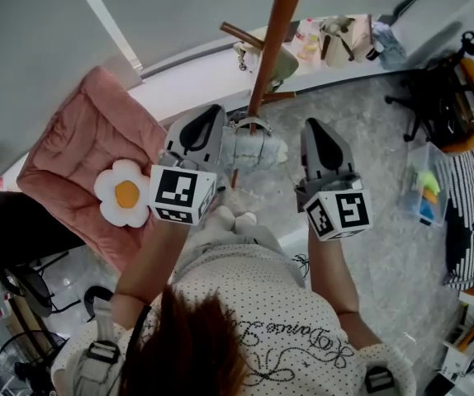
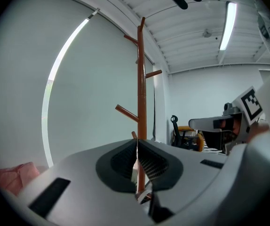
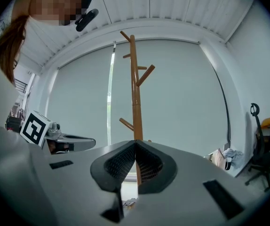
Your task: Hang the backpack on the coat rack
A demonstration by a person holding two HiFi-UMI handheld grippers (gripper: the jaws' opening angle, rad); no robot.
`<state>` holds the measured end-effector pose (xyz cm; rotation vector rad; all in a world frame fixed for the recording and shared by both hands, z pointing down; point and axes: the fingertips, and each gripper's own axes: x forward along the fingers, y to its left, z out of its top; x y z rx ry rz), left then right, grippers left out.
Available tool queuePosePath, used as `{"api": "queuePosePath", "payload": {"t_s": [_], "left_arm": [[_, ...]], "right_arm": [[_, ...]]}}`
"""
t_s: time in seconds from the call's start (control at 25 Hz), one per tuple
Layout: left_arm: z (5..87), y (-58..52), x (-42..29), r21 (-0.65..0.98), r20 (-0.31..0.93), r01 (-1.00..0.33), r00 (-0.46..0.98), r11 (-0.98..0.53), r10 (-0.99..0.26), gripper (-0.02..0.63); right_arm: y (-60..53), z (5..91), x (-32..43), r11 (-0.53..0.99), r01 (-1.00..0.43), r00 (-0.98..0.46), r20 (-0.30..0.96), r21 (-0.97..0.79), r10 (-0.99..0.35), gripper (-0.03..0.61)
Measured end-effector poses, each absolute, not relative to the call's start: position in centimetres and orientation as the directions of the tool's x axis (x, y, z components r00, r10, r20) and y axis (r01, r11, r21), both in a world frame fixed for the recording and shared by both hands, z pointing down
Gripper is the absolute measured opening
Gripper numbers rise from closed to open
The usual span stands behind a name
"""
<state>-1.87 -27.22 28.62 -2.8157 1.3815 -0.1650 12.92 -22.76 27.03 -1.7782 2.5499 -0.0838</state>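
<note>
Nearest to the person, the left hand-held gripper and the right hand-held gripper are held side by side and level, both pointing away from the body. In each gripper view the two jaws are pressed fully together. I see no strap or cloth between the pads, so I judge that neither one holds anything.

Just past the tips, and lower than them, is the backpack. It is a pale grey bundle at the foot of the coat rack, in the space between the two hand-held grippers. From above it looks wider than deep, so its long axis seems to run left to right, across the line in which the jaws point. A small loop seems to be on its far top edge, toward the pole, but it is too small to be sure. The left hand-held gripper looks a little nearer to it than the right one.

Behind the backpack the brown pole stands upright, so its long axis is vertical. In both gripper views it is almost straight ahead of the closed jaws. Its pegs slope upward to the left and to the right at several heights, and the lowest one points to the left.

I judge that the backpack must go up and forward to reach a peg.
</note>
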Motion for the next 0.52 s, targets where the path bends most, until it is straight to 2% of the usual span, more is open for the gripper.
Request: {"api": "queuePosePath", "payload": {"t_s": [0.52], "left_arm": [[30.4, -27.1, -2.5, -0.002, 0.134, -0.783, 0.616, -0.622, -0.776, 0.011]], "right_arm": [[-23.0, 26.7, 12.2, 0.344, -0.937, -0.344, -0.001, -0.060, -0.939, 0.013]]}}
